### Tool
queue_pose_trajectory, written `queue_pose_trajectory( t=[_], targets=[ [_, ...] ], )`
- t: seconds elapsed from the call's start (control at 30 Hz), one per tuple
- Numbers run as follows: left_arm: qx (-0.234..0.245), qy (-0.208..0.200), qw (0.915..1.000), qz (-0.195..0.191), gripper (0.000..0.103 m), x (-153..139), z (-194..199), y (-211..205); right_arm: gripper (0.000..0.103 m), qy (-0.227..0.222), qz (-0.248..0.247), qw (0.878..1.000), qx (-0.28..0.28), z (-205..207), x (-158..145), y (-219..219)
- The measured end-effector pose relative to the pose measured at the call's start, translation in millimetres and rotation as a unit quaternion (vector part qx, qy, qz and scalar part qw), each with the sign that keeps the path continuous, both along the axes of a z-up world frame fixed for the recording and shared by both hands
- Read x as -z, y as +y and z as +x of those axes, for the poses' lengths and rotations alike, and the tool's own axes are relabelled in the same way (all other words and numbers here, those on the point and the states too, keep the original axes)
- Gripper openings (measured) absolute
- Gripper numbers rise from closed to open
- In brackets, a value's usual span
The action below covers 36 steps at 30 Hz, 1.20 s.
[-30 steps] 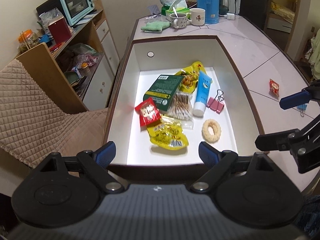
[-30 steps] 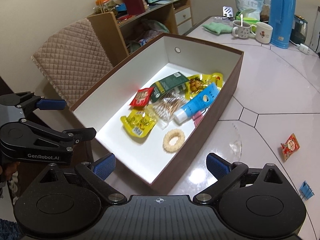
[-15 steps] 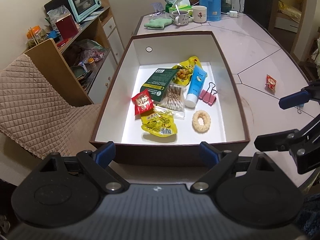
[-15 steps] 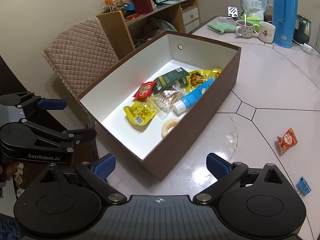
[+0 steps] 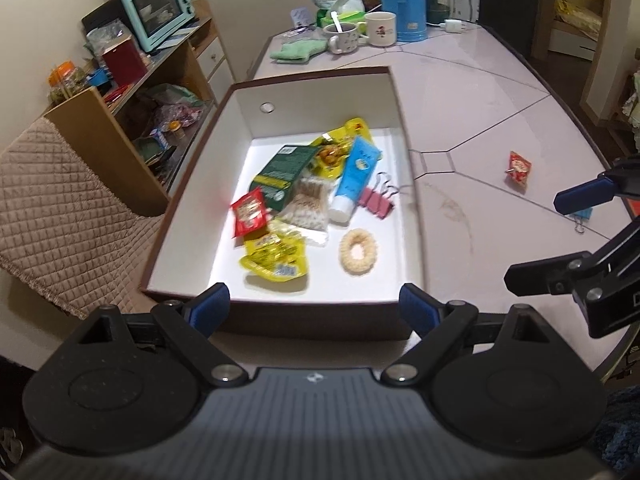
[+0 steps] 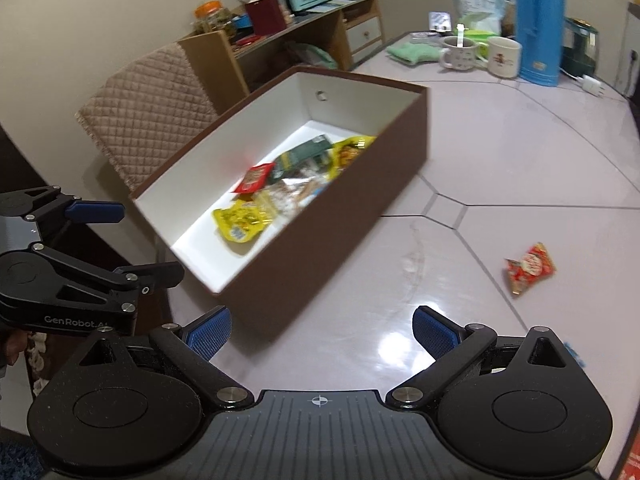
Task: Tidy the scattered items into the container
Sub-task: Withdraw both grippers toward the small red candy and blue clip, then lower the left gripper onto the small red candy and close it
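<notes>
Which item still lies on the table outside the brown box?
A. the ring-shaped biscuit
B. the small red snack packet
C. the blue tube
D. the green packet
B: the small red snack packet lies on the bare table to the right of the brown box, while the tube, ring-shaped biscuit and green packet lie inside it.

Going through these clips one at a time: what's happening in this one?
A person holds two grippers over a table, tidying small items into a brown box. Most things already lie inside: snack packets, a blue tube, pink binder clips and a ring-shaped item. Both the left gripper and the right gripper are open and hold nothing. A red snack packet and a blue binder clip are on the table, outside the box.
</notes>
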<state>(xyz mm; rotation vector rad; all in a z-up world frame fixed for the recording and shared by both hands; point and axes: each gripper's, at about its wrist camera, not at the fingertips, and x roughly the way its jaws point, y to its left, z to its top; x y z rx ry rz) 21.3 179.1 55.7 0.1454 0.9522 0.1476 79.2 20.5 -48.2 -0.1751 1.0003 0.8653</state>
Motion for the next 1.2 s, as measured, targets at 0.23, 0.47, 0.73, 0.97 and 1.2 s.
queue_pose_trajectory(
  t=[0.23,0.47,0.73,0.97,1.2],
  targets=[
    [0.043,-0.007,0.9990,0.001,0.090,-1,28,-42,0.099,-0.001,-0.002,0.998,0.062,25,-3,-55],
    [0.119,-0.018,0.9925,-0.021,0.090,4,61,-93,0.099,0.001,-0.014,0.989,0.149,48,0,-124],
    [0.185,-0.002,0.9811,-0.055,0.090,37,103,-140,0.099,-0.004,-0.045,0.973,0.227,64,15,-191],
    [0.218,0.015,0.9733,-0.070,0.089,72,139,-168,0.099,0.002,-0.049,0.969,0.240,75,24,-220],
    [0.244,0.027,0.9675,-0.061,0.082,104,174,-192,0.099,0.020,-0.064,0.969,0.238,98,43,-229]
  ],
)
